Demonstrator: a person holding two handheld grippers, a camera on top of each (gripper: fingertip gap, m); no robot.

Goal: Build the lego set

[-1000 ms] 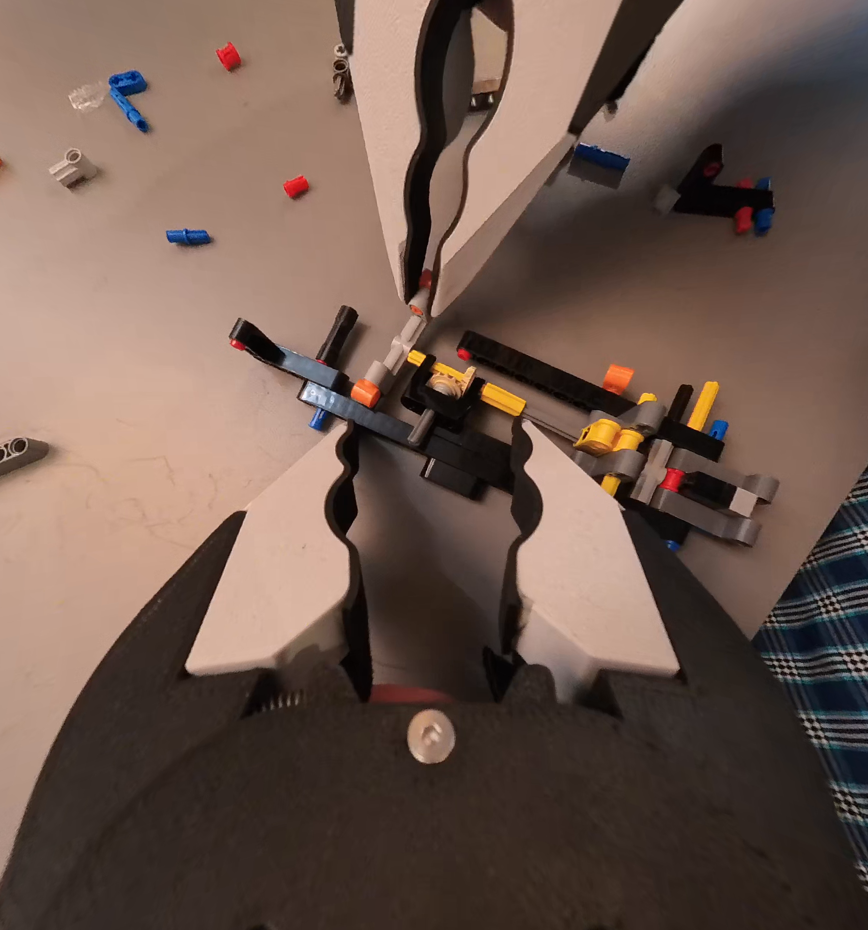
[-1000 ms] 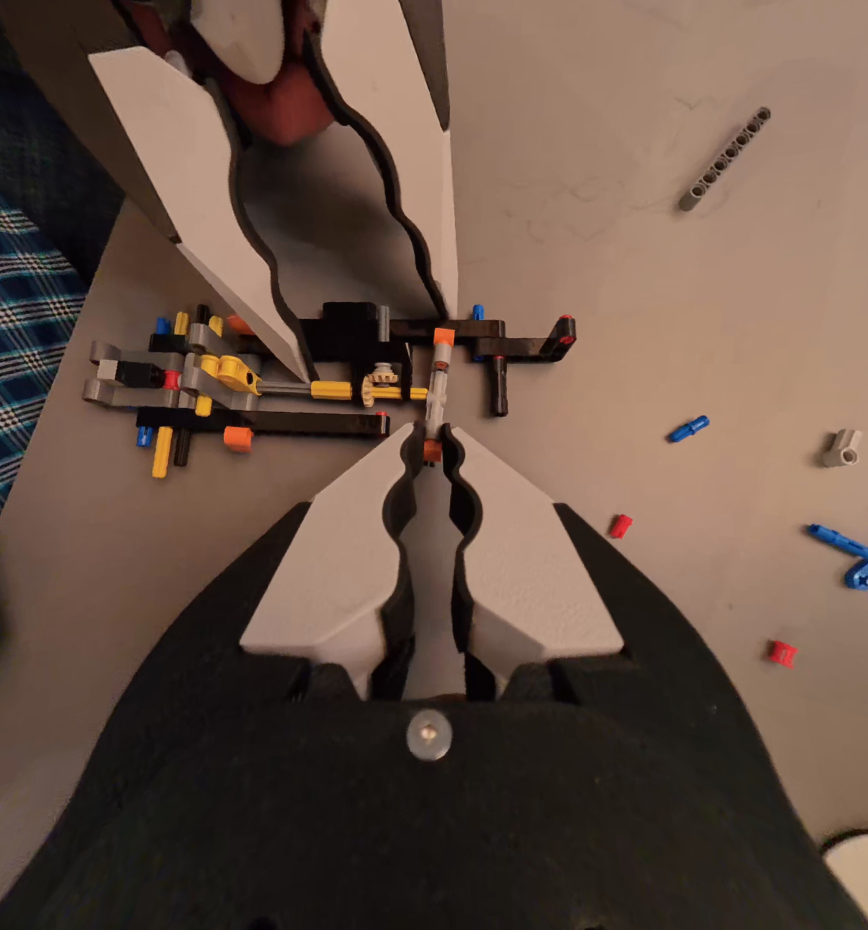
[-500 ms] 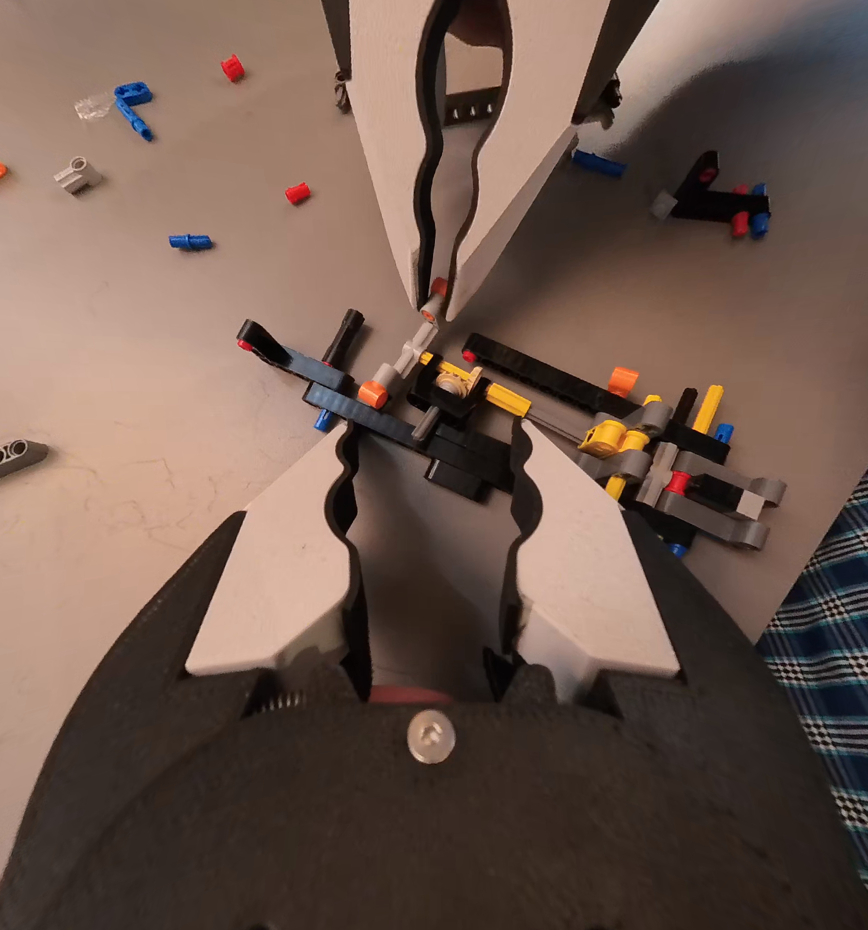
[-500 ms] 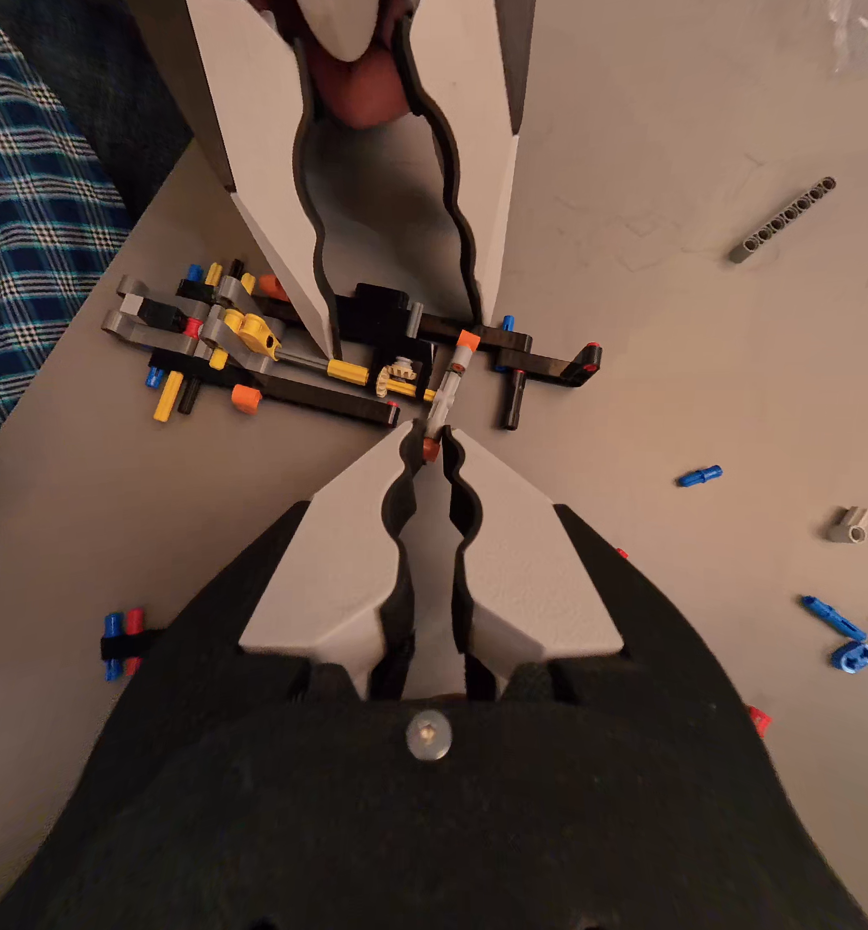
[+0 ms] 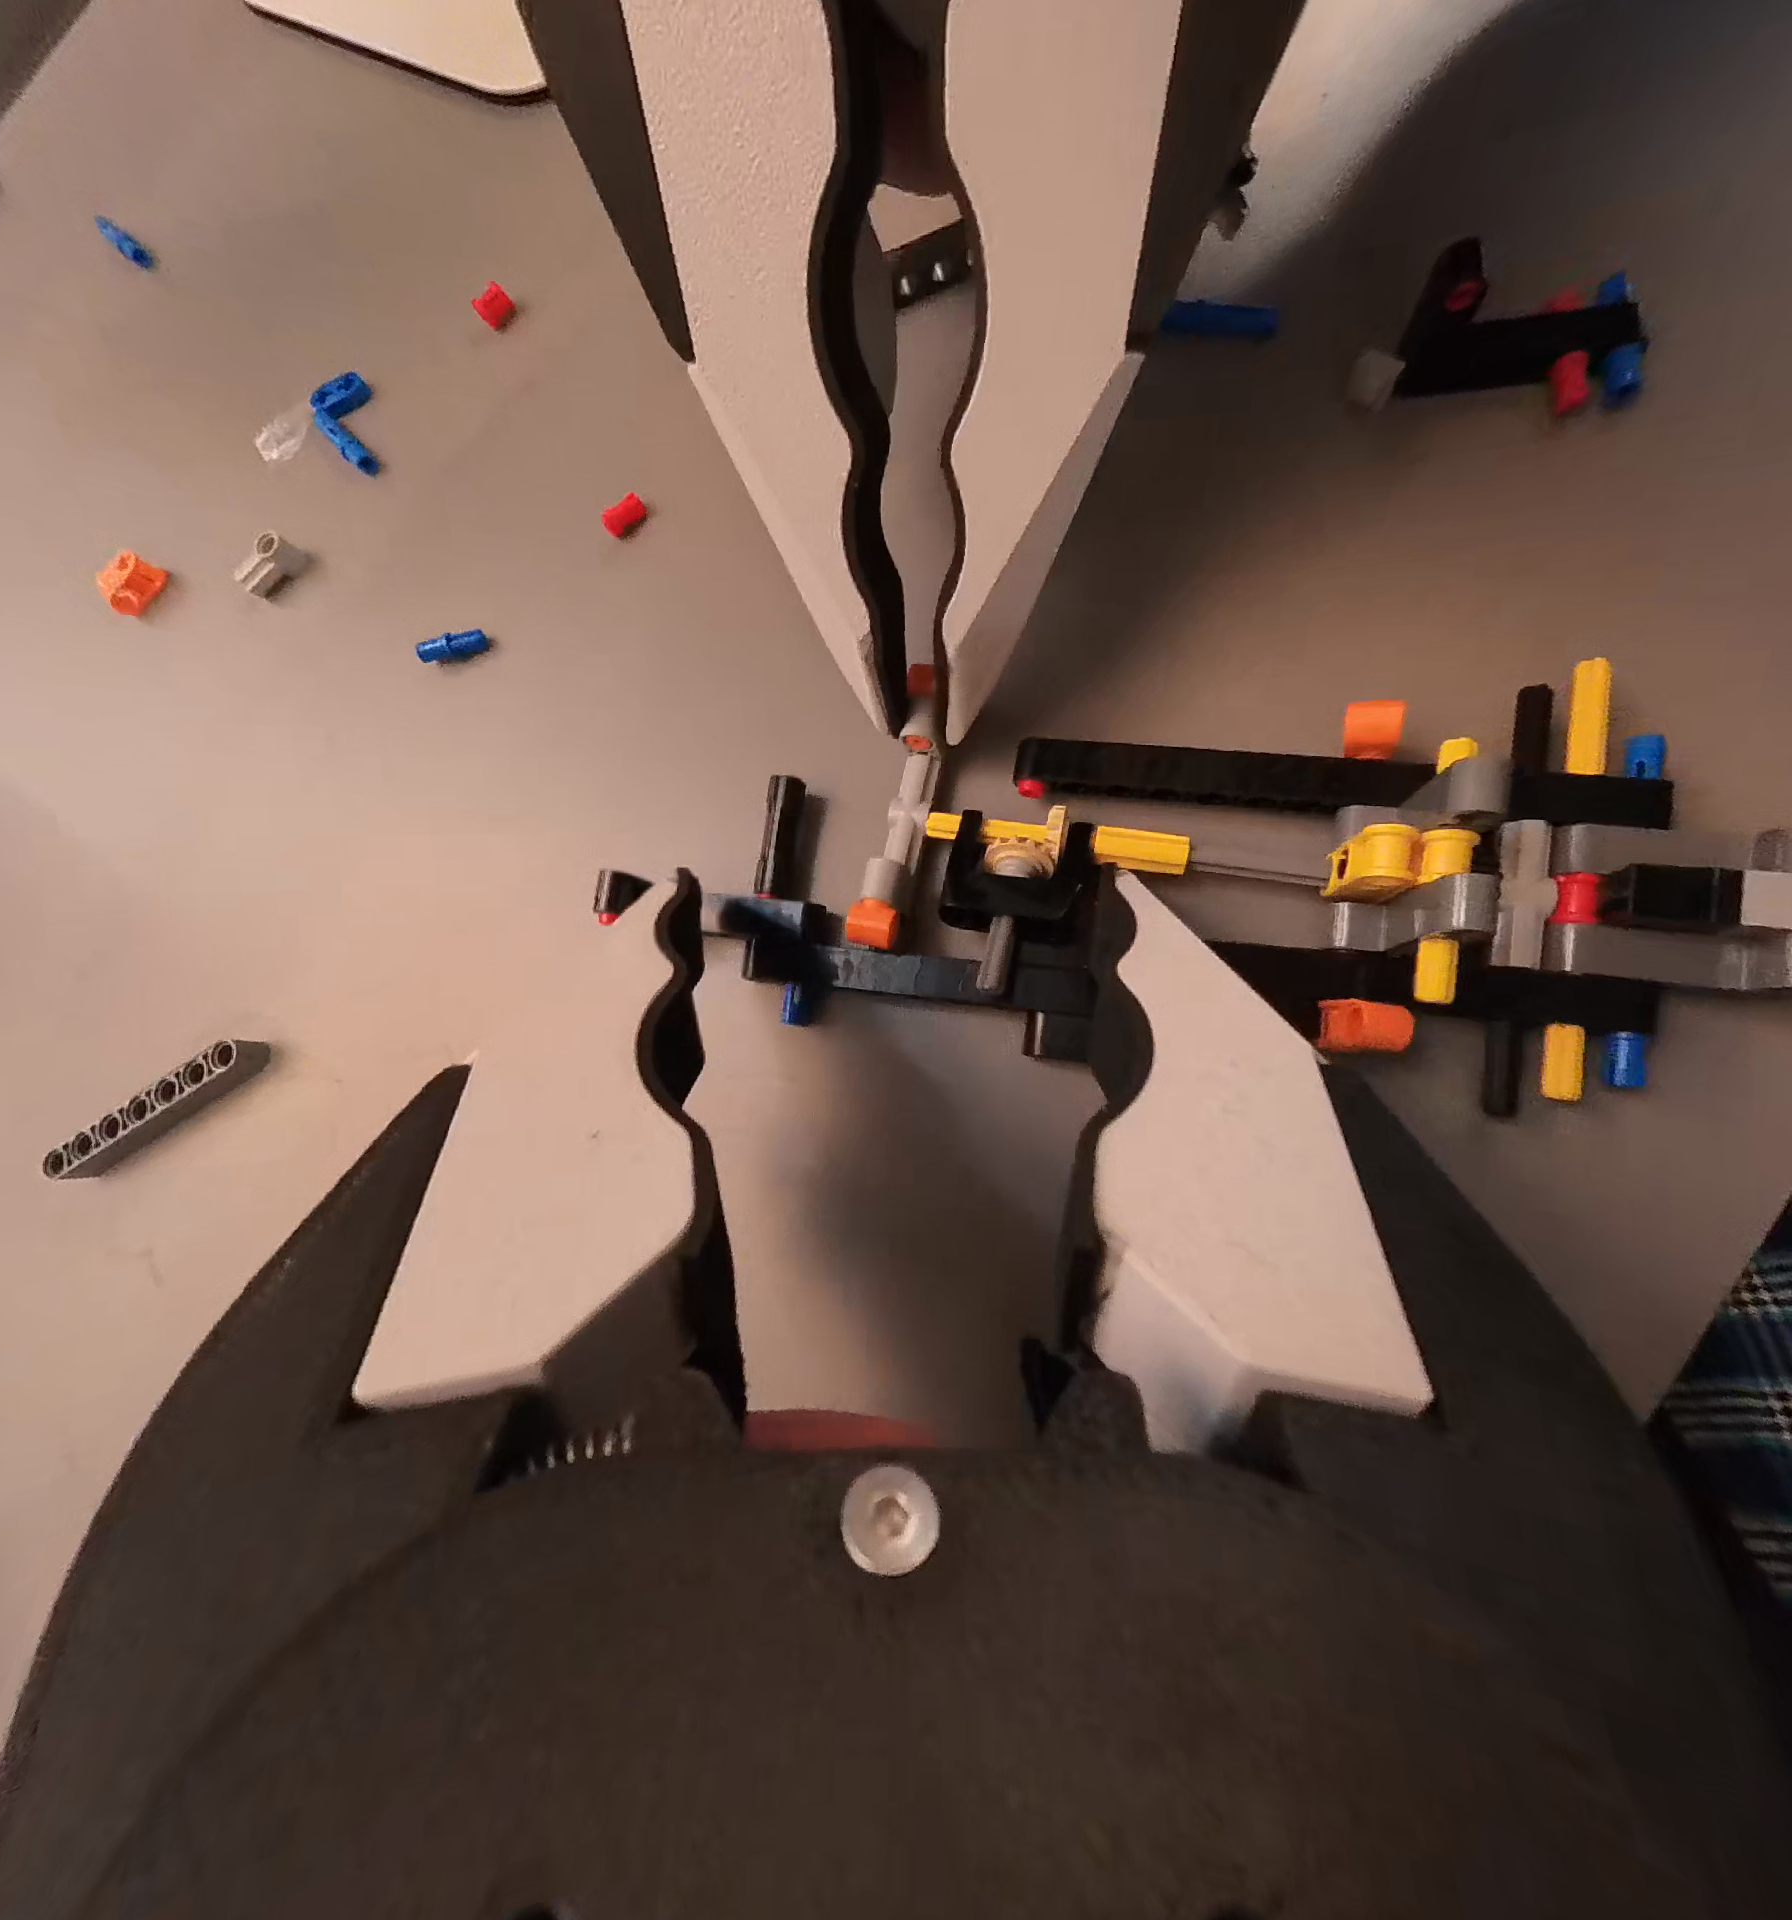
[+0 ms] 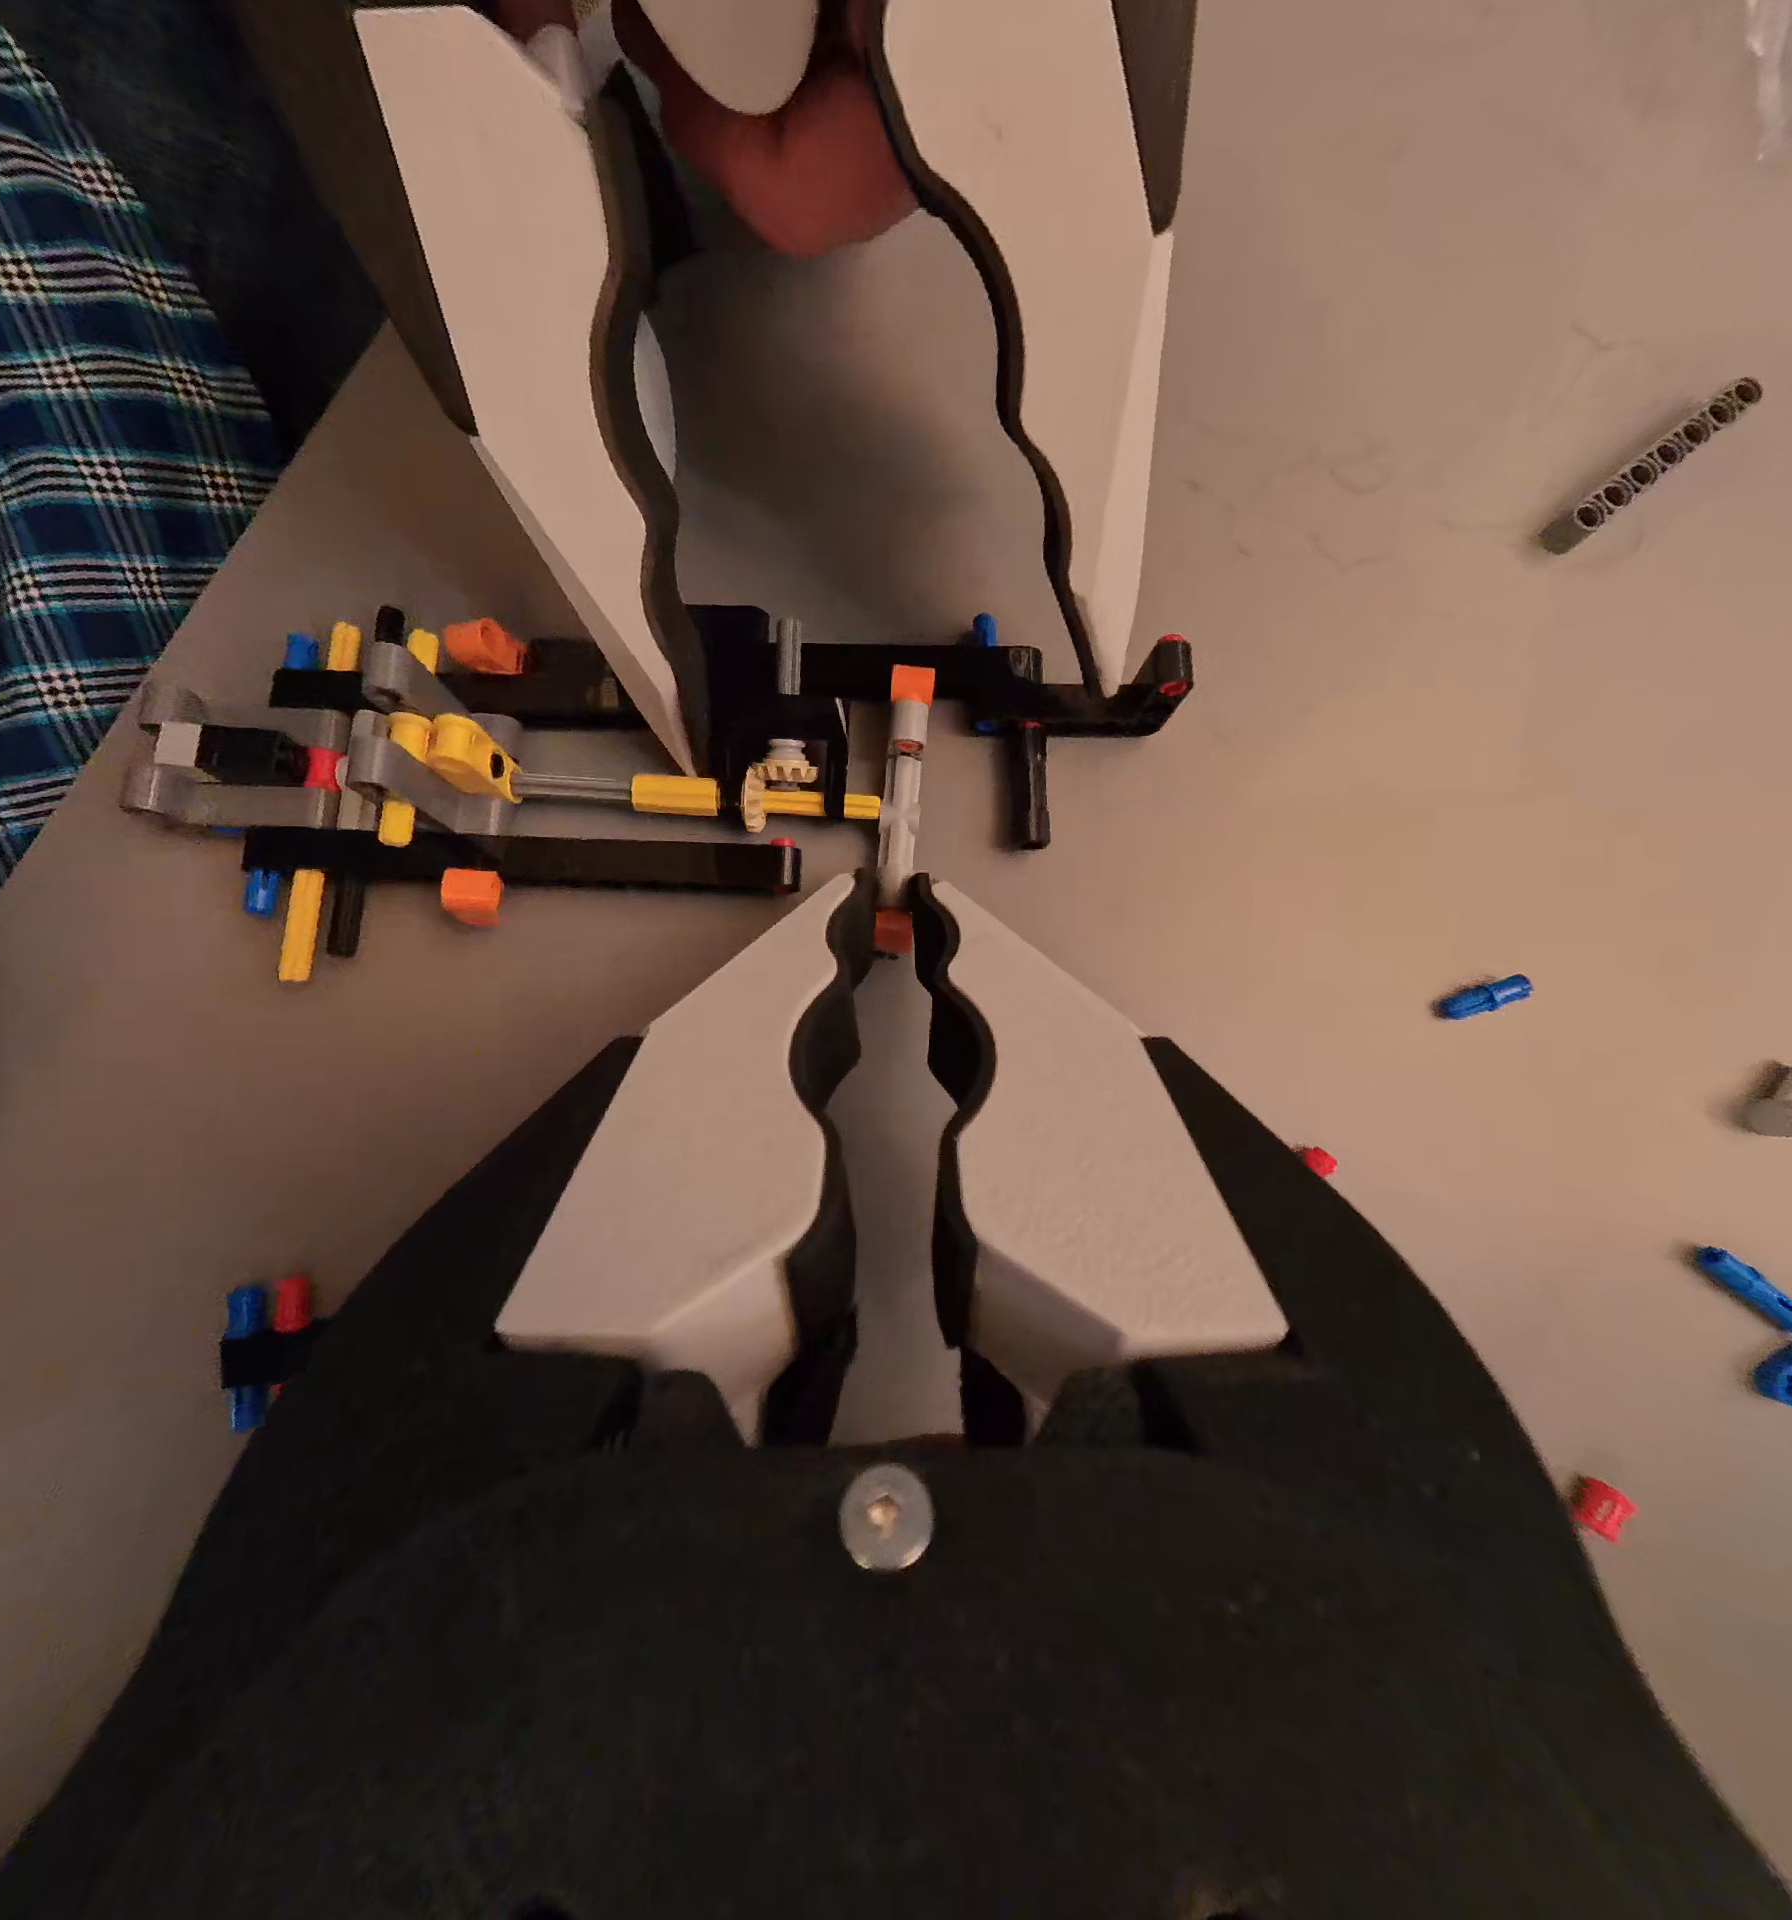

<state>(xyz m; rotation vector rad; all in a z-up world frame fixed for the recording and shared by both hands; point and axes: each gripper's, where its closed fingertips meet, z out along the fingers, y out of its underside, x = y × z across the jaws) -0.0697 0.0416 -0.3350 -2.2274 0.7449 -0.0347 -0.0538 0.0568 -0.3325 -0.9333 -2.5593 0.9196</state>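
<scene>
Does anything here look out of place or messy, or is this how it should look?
Nothing looks broken. Loose pieces lie scattered apart from the half-built model: a grey beam, small red and blue pins. The right tool pinches the grey axle while the left tool straddles the model, open.

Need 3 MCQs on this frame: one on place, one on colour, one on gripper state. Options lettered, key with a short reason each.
1. Where does the loose grey holed beam lie in the left wrist view?
A. on the assembly
B. alone on the table, left of the left gripper
C. between the right gripper's fingers

2. What colour are the caps at both ends of the light grey axle piece?
A. orange
B. blue
C. yellow

3. How do the grippers stand?
A. both open
B. left shut, right open
C. left open, right gripper shut on the axle piece

Key: B, the beam lies apart from the lego assembly; A, orange shows at each end; C, the left's fingers are spread and the right's pinch the near cap.
</scene>
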